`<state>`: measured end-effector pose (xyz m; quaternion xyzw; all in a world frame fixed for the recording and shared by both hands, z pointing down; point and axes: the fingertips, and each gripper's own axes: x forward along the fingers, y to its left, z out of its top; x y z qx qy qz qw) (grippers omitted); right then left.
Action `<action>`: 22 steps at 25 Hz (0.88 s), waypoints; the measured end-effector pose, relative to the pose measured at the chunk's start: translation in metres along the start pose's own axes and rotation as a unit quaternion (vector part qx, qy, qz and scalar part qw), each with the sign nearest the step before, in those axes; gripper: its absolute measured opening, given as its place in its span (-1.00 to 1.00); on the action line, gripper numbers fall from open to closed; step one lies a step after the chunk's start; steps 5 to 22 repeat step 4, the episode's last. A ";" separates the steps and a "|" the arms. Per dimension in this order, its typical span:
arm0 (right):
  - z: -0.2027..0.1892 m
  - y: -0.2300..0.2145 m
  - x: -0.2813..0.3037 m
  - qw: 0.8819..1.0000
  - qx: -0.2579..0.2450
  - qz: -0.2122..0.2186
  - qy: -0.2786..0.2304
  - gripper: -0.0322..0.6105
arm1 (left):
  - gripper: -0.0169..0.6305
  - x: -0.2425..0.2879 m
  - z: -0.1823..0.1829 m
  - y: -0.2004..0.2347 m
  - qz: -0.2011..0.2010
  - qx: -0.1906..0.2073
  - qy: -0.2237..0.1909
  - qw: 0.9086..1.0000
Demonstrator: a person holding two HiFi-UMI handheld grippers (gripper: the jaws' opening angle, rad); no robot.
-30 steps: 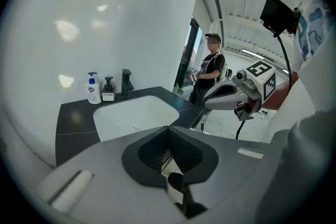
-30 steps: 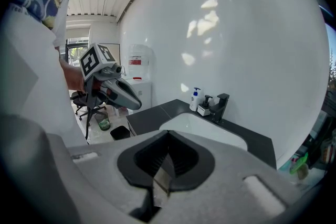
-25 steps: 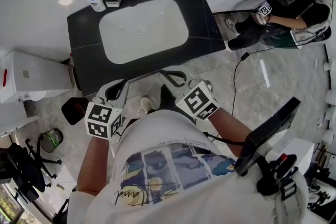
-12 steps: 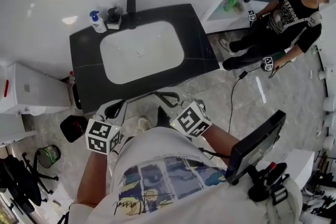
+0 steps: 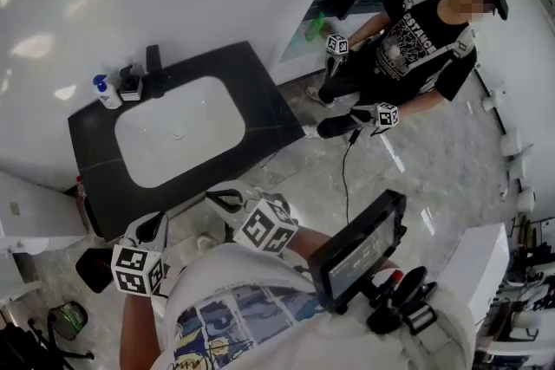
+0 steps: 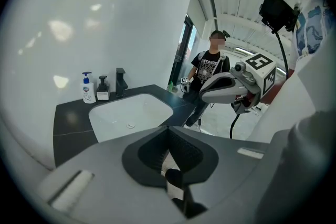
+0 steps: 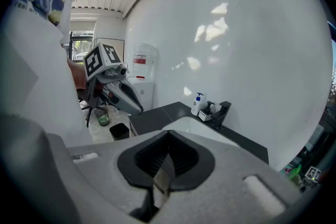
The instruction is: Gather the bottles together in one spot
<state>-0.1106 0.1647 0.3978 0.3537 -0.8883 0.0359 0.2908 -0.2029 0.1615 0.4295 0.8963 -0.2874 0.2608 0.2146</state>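
In the head view, the black counter (image 5: 91, 169) and its sink (image 5: 178, 130) now lie at the left of the frame, where 1 second ago they sat at top centre. A bystander (image 5: 416, 39) is now shown in full at the upper right. Only the view is judged to have swung. The left claw (image 5: 156, 221) and right claw (image 5: 217, 197) are held low, near the body, well apart from the counter. The 2 bottles, a white pump bottle (image 5: 107, 93) and a dark dispenser (image 5: 130, 82), stand just beside each other at the counter's upper left corner, next to the tap (image 5: 154, 69).

In the left gripper view, the left claw is seen closed and empty, with the bottles far off at centre left.

In the right gripper view, the right claw is likewise closed on nothing. No approach to the bottles is judged to have begun.
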 end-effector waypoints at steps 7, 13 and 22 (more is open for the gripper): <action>0.004 0.014 0.004 1.000 0.007 0.017 -0.007 -0.89 | -0.94 -0.007 -0.007 0.000 0.011 -0.002 0.016 1.000; 0.004 0.014 0.004 1.000 0.007 0.017 -0.007 -0.89 | -0.94 -0.007 -0.007 0.000 0.011 -0.002 0.016 1.000; 0.004 0.014 0.004 1.000 0.007 0.017 -0.007 -0.89 | -0.94 -0.007 -0.007 0.000 0.011 -0.002 0.016 1.000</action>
